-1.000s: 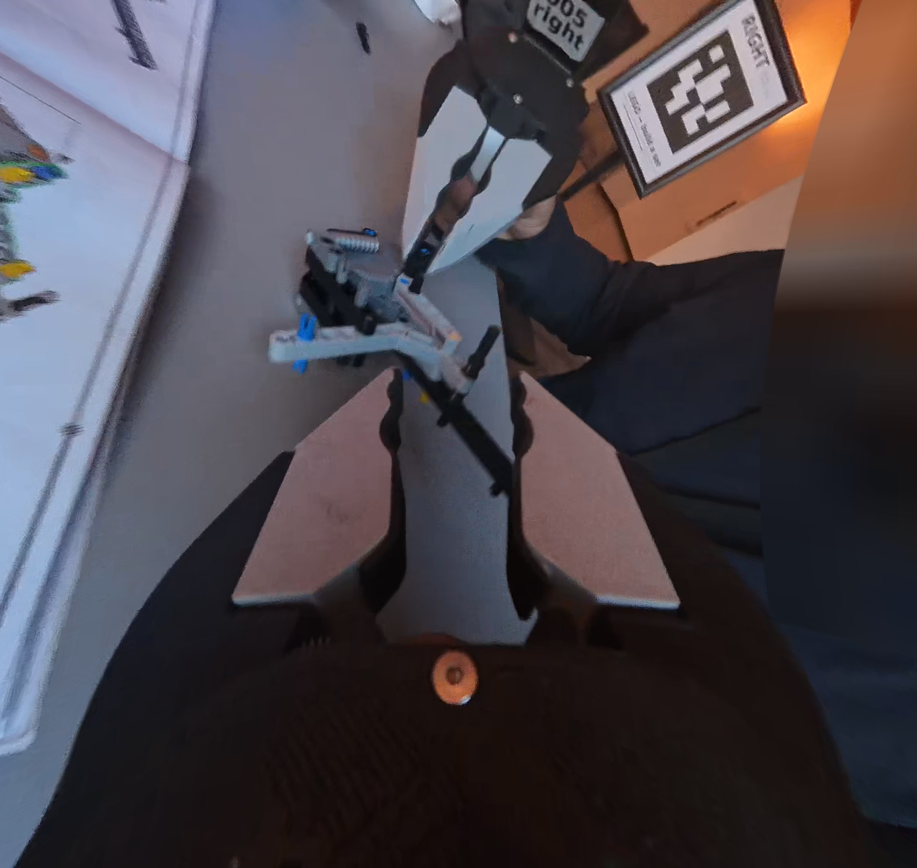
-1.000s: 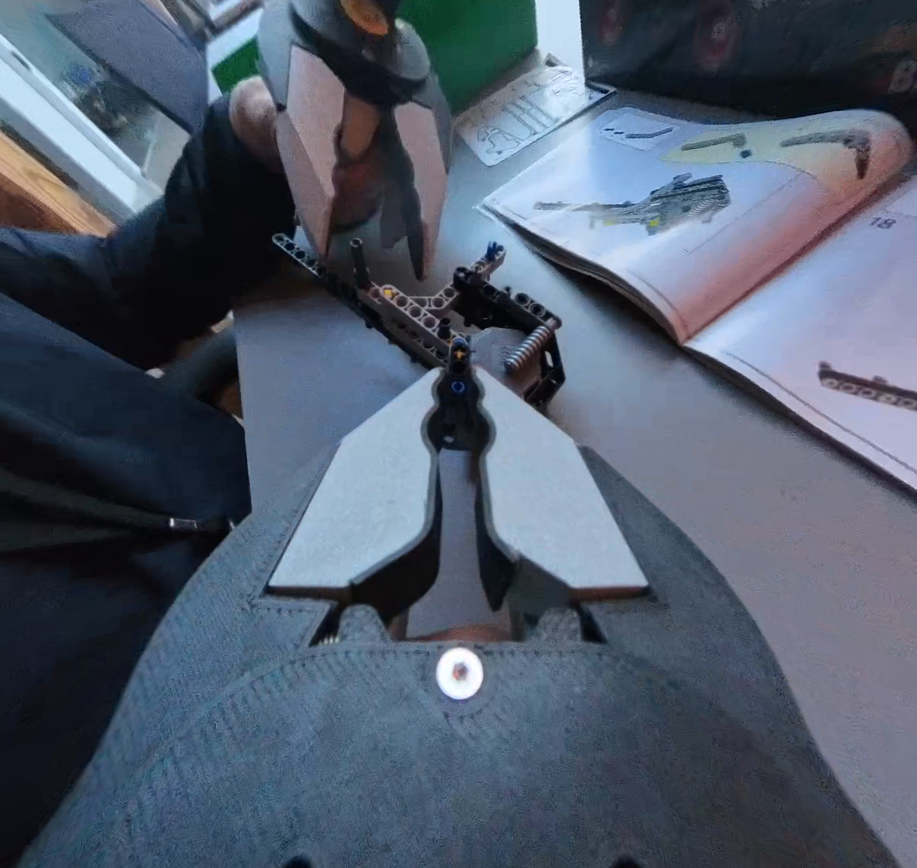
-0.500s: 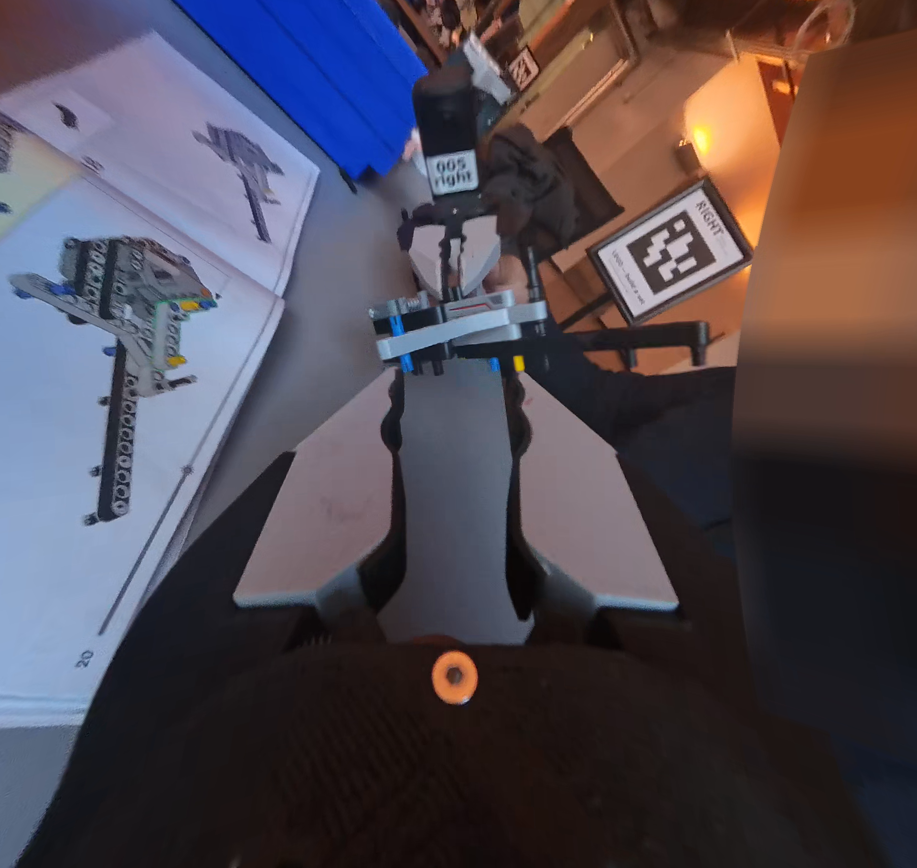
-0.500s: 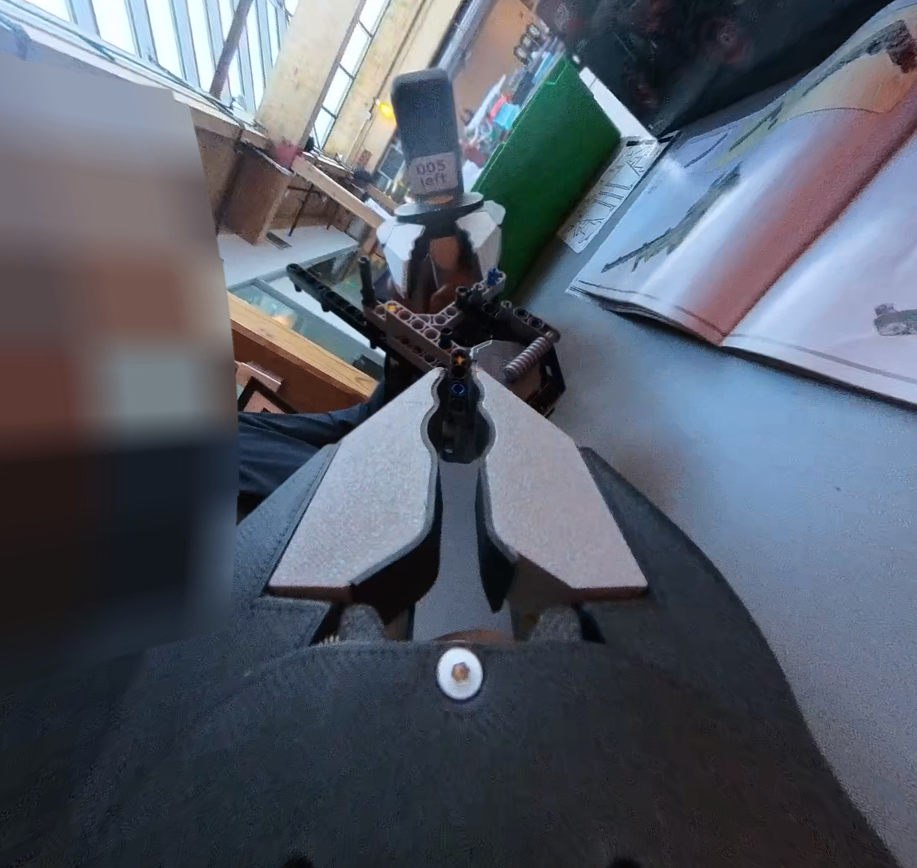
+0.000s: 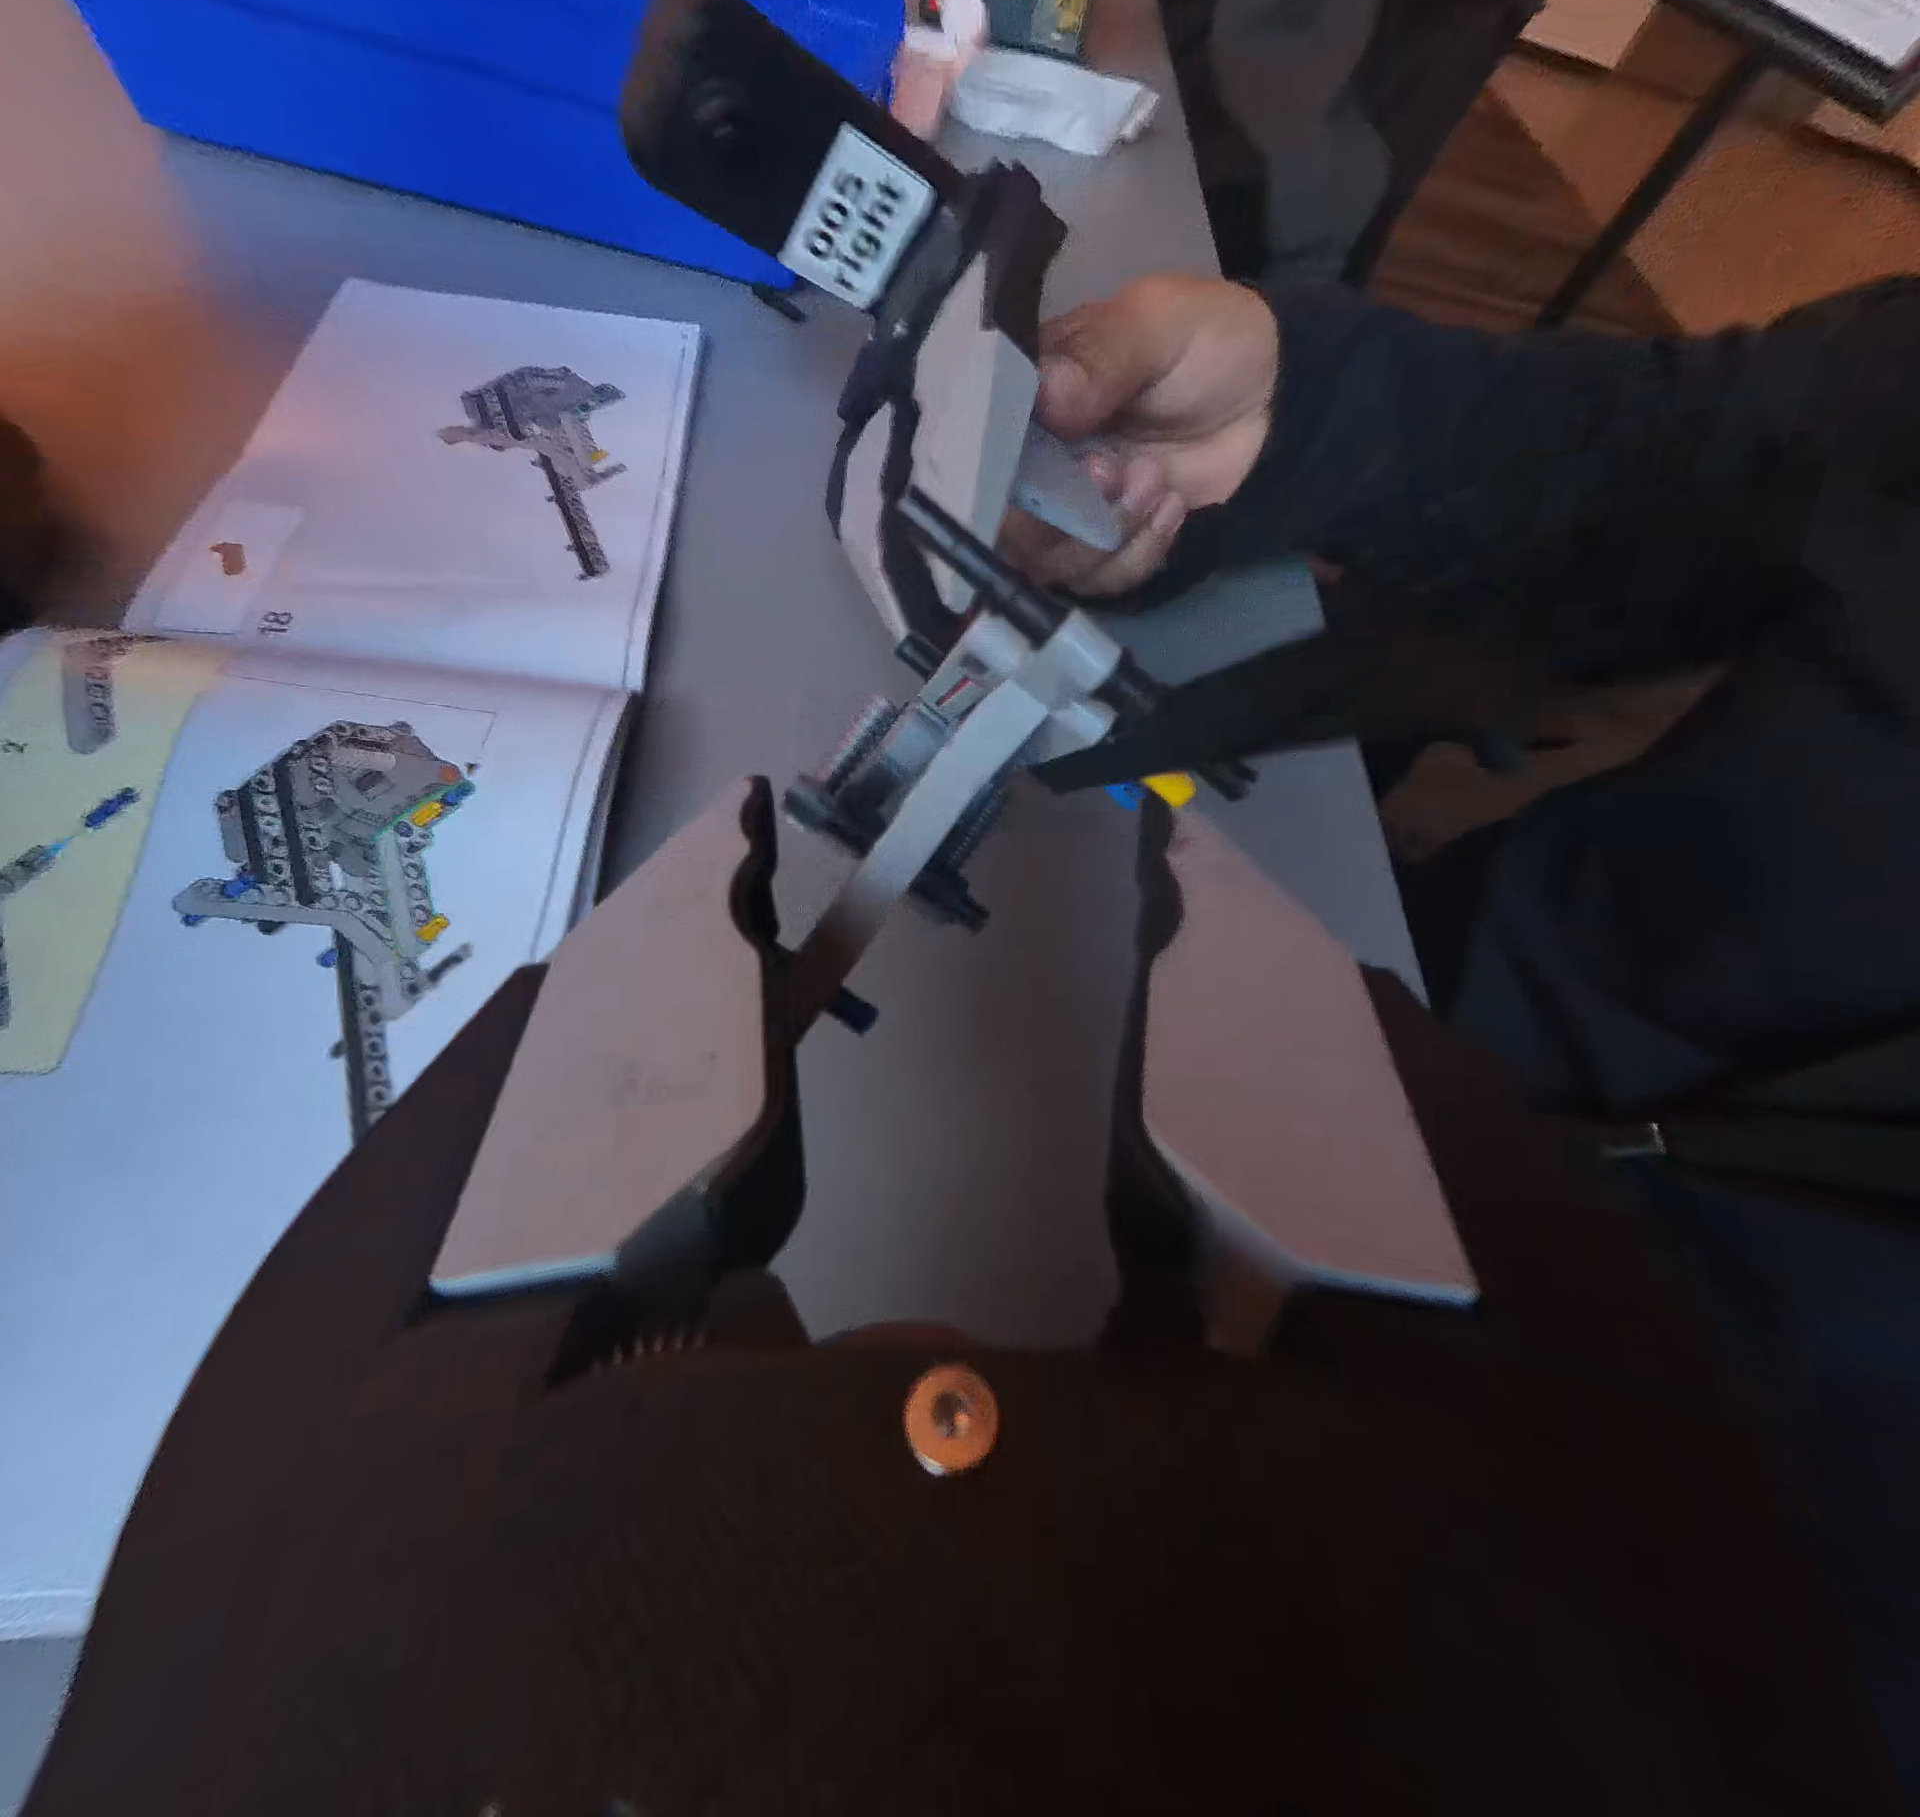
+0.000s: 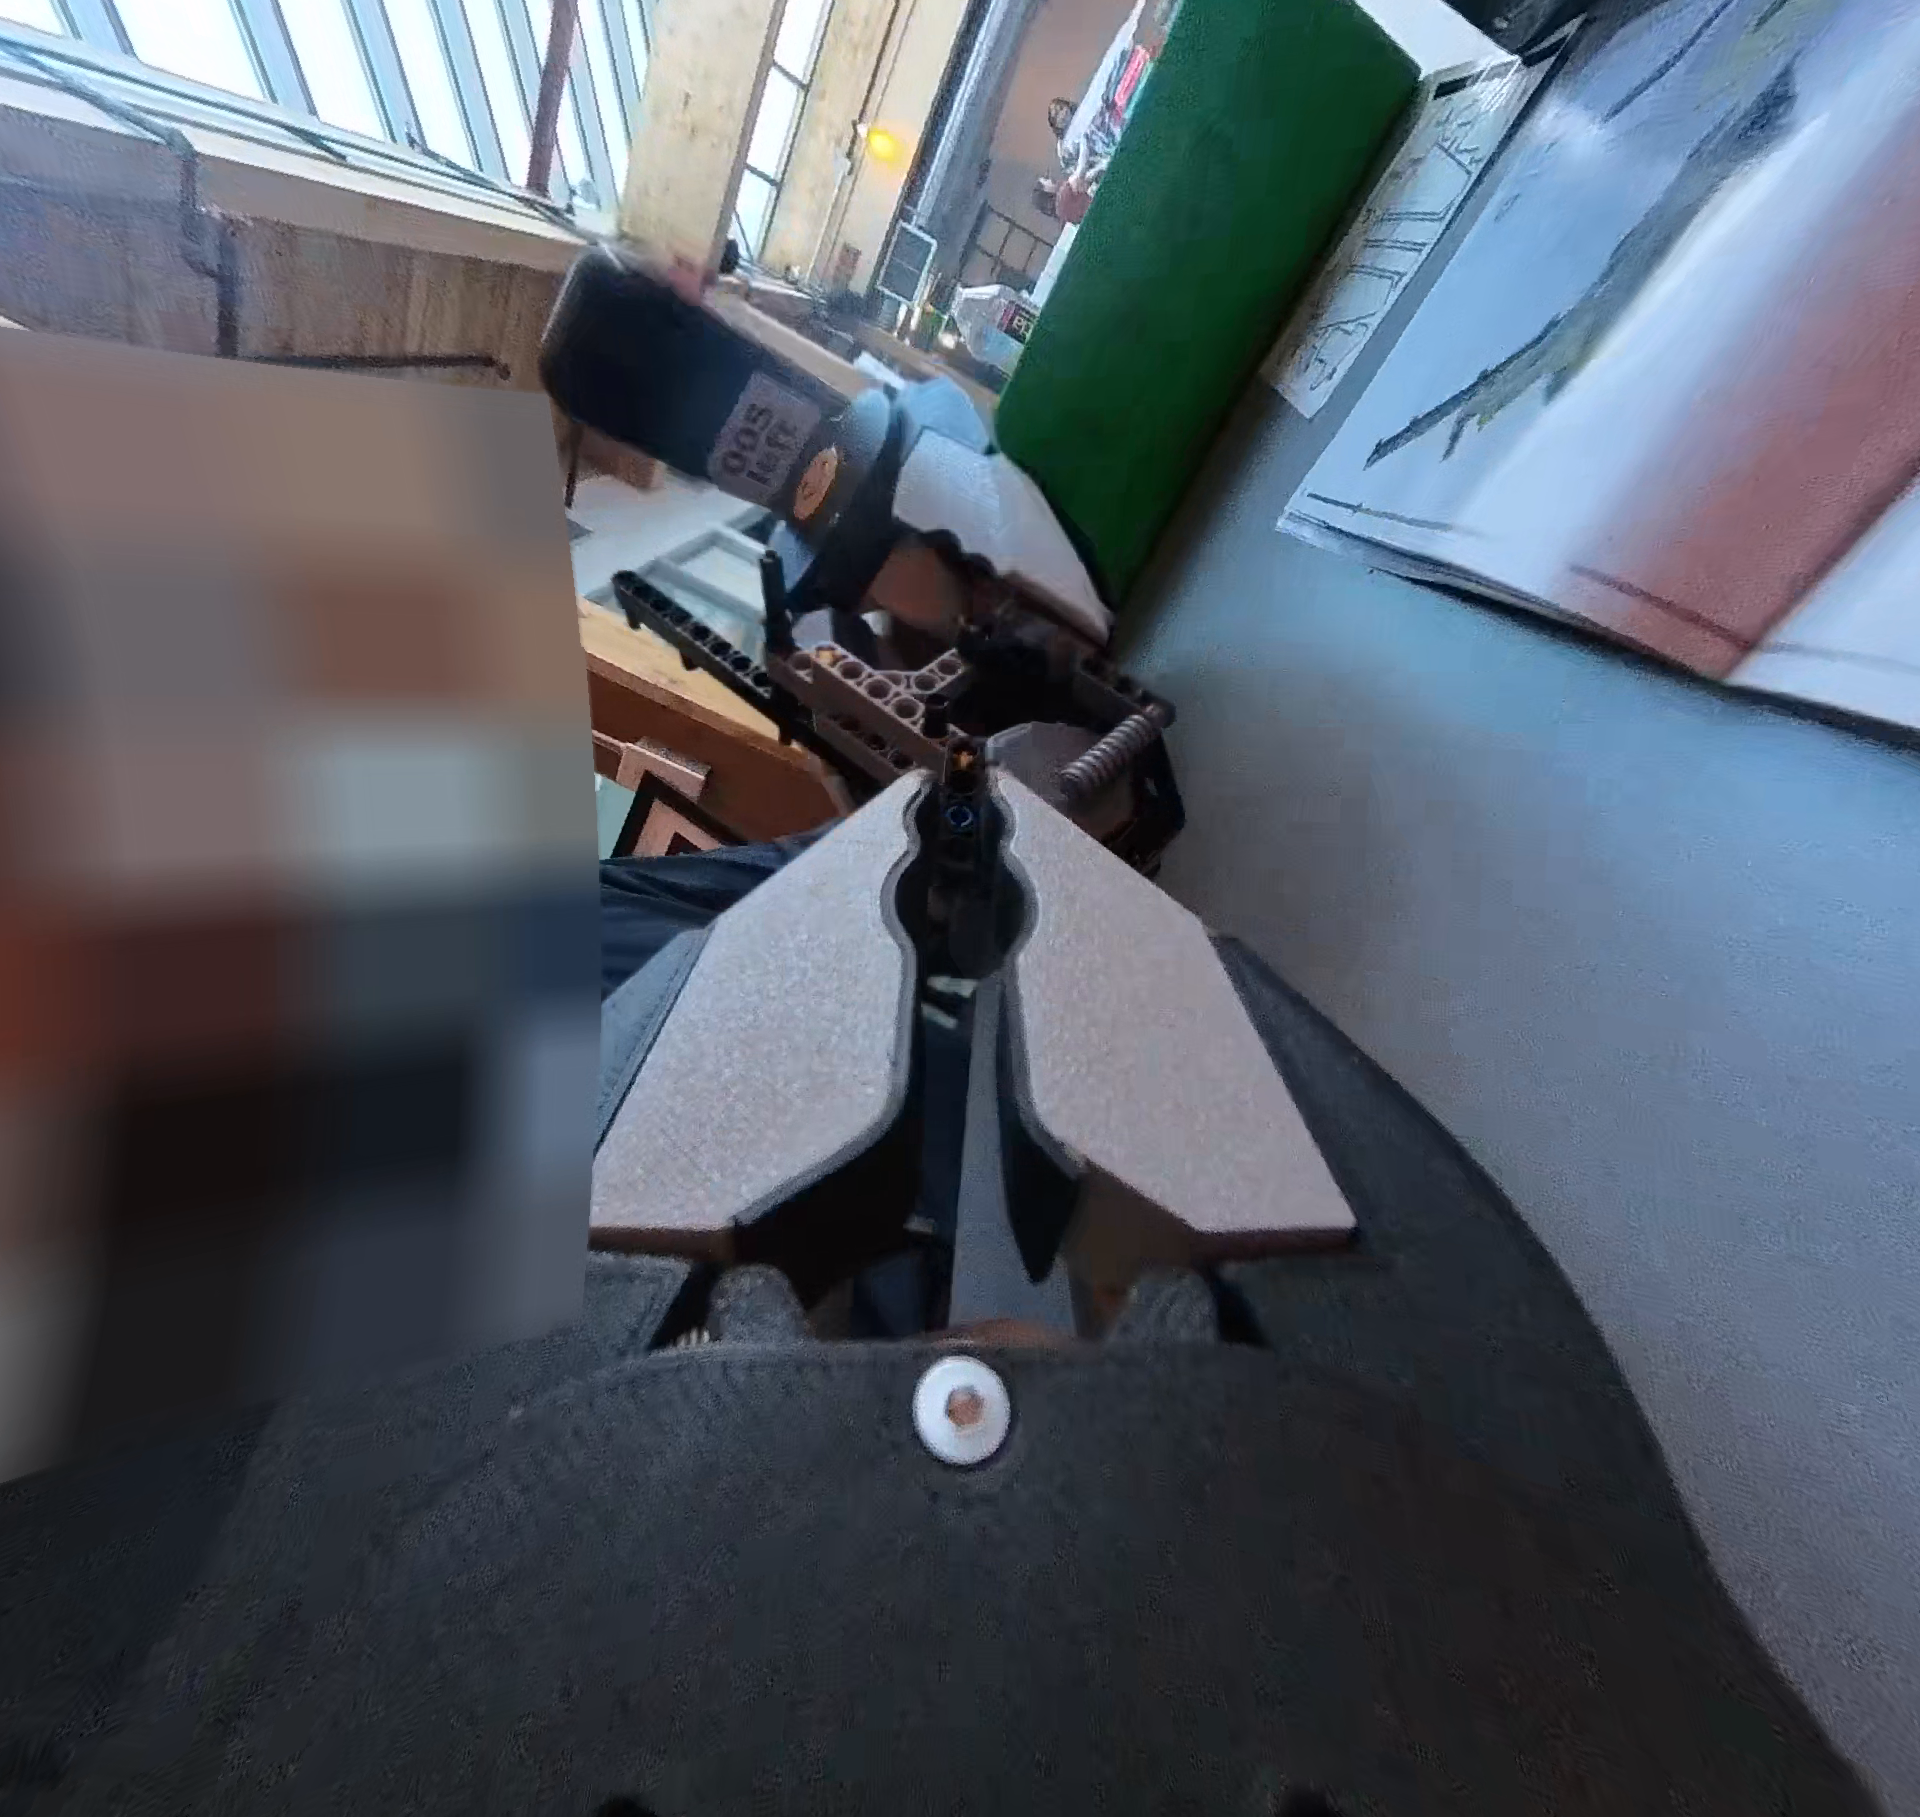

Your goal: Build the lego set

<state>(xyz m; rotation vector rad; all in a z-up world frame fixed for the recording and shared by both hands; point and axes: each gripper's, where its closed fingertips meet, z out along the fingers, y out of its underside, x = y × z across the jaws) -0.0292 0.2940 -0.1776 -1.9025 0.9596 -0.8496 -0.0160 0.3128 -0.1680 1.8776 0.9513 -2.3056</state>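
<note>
The lego assembly (image 5: 987, 697), of grey and black beams with a spring and small blue and yellow pins, is held above the grey table (image 5: 748, 562). My right gripper (image 6: 961, 796) is shut on a black part at the assembly's (image 6: 894, 697) near end. It shows in the left wrist view (image 5: 904, 520) with a hand (image 5: 1143, 406) on it. My left gripper (image 5: 956, 832) is open. A grey beam of the assembly reaches down between its fingers, close to the left one. It shows in the right wrist view (image 6: 935, 572) just behind the assembly.
An open instruction booklet (image 5: 343, 811) lies on the table to the left, also in the right wrist view (image 6: 1662, 333). A blue bin (image 5: 468, 32) stands behind it. A green box (image 6: 1174, 261) stands at the table's far end. A dark sleeve (image 5: 1558, 479) fills the right. Less than 4 cm separates the two grippers' tips.
The assembly has gone from lying on the table to being held up in the air and turned. Both grippers have tilted with it. The left stays open, the right stays shut.
</note>
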